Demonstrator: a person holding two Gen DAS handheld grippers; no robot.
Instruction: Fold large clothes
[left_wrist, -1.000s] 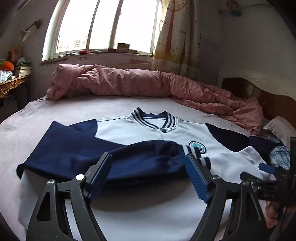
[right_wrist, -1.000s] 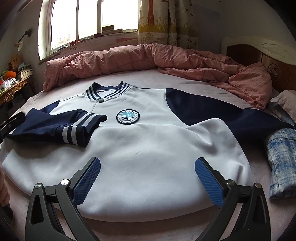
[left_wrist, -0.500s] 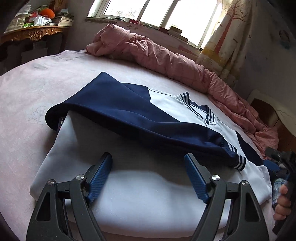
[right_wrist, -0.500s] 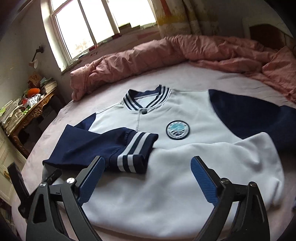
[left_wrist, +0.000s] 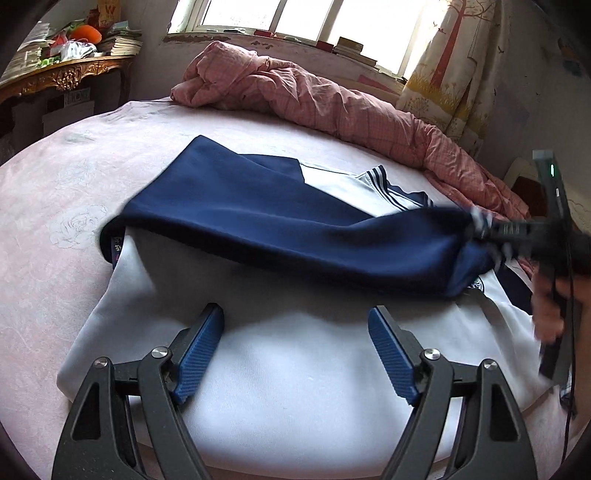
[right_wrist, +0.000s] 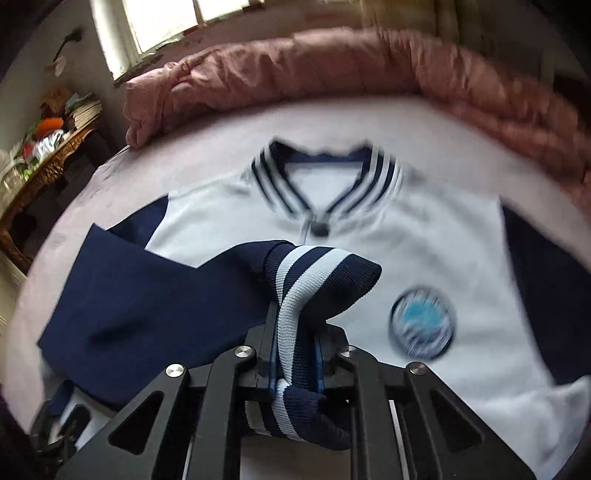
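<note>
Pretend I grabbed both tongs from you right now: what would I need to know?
Right tongs: they have just been closing and now pinch the striped cuff of the navy sleeve, which is raised off the jacket's chest.
Left tongs: open, holding nothing, above the white hem of the jacket.
Jacket: face up on the pink bed, collar towards the rumpled pink quilt.
Done: that sleeve is folded in across the front.
Left: lay the cuff down, fold the other sleeve, then fold the body.
</note>
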